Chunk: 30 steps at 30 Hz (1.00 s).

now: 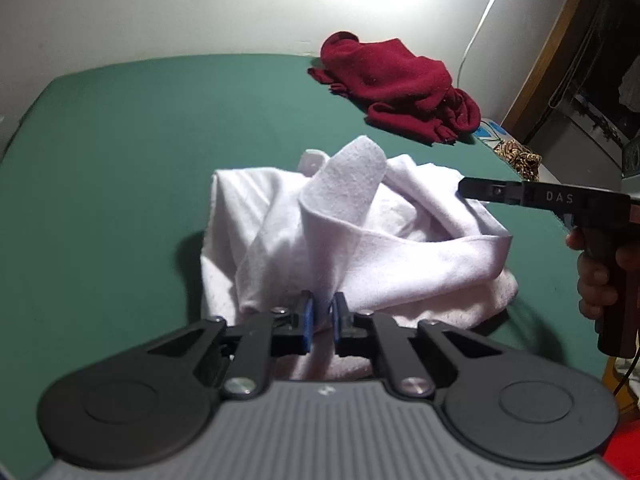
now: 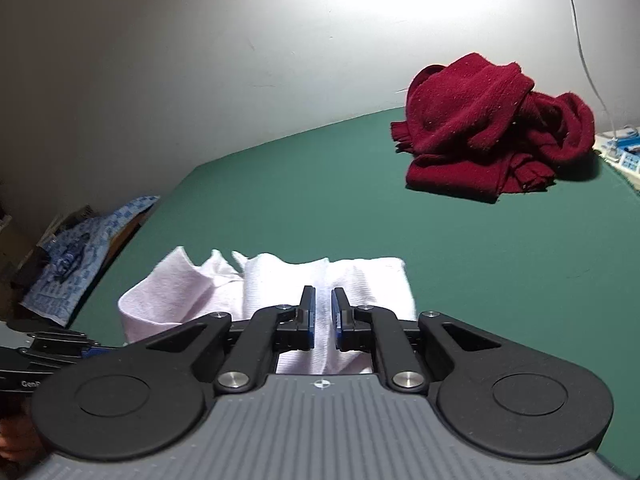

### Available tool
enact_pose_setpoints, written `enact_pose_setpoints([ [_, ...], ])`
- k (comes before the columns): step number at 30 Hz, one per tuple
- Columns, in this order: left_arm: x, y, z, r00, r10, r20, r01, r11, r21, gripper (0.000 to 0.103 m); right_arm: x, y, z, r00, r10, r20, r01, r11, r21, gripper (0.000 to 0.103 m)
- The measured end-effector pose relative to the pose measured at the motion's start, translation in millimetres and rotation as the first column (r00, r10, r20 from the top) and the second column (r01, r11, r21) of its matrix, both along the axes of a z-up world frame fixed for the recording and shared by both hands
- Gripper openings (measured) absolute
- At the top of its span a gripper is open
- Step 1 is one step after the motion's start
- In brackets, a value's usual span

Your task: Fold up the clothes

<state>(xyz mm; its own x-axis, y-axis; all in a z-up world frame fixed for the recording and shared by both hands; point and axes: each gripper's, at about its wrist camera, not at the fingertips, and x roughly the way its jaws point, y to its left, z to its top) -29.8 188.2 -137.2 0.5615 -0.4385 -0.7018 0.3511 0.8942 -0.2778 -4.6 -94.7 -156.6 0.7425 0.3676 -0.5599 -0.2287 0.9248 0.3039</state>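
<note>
A pale white garment (image 1: 340, 232) lies bunched on the green table (image 1: 120, 140), one flap standing up in the middle. My left gripper (image 1: 322, 314) is at its near edge, blue pads shut on a fold of the fabric. From the right, my right gripper (image 1: 466, 190) reaches the garment's far right edge, with a hand (image 1: 596, 280) on its handle. In the right wrist view the right gripper (image 2: 323, 308) is shut on the white garment (image 2: 280, 280), cloth showing between the pads. The left gripper (image 2: 92, 349) sits at the lower left there.
A crumpled dark red garment (image 1: 400, 84) (image 2: 492, 132) lies at the table's far right, near the wall. A white cable (image 1: 480, 20) hangs down the wall. Blue patterned cloth (image 2: 80, 256) lies off the left table edge. Bare green surface (image 2: 480, 260) separates the two garments.
</note>
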Motion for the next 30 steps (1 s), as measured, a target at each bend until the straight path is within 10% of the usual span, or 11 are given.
enact_pose_setpoints([
  [11, -3, 12, -1, 0.999, 0.008, -0.043, -0.010, 0.999, -0.041, 0.003, -37, 43, 14, 0.912, 0.405, 0.069, -0.391, 0.907, -0.154, 0.032],
  [15, -1, 3, 6, 1.000, 0.016, 0.011, -0.016, 1.000, -0.019, 0.034, -36, 37, 9, 0.938, 0.342, 0.049, -0.331, 0.930, -0.159, 0.032],
  [20, 1, -6, 12, 0.998, -0.030, 0.054, 0.029, 0.999, 0.029, 0.034, -36, 15, 11, 0.976, 0.215, 0.044, -0.210, 0.972, -0.108, 0.033],
  [25, 13, 2, -7, 1.000, 0.010, -0.026, -0.012, 0.999, -0.051, 0.024, -36, -8, 7, 0.996, 0.088, 0.000, -0.088, 0.996, -0.030, 0.038],
  [27, 11, 8, -7, 0.998, 0.026, -0.058, -0.031, 0.994, -0.102, 0.000, -35, -17, 0, 0.997, 0.055, -0.045, -0.054, 0.998, 0.027, 0.038],
  [30, 1, 10, -5, 0.997, 0.032, -0.064, -0.039, 0.993, -0.109, 0.000, -33, -17, -4, 0.995, 0.076, -0.063, -0.068, 0.990, 0.120, 0.020],
])
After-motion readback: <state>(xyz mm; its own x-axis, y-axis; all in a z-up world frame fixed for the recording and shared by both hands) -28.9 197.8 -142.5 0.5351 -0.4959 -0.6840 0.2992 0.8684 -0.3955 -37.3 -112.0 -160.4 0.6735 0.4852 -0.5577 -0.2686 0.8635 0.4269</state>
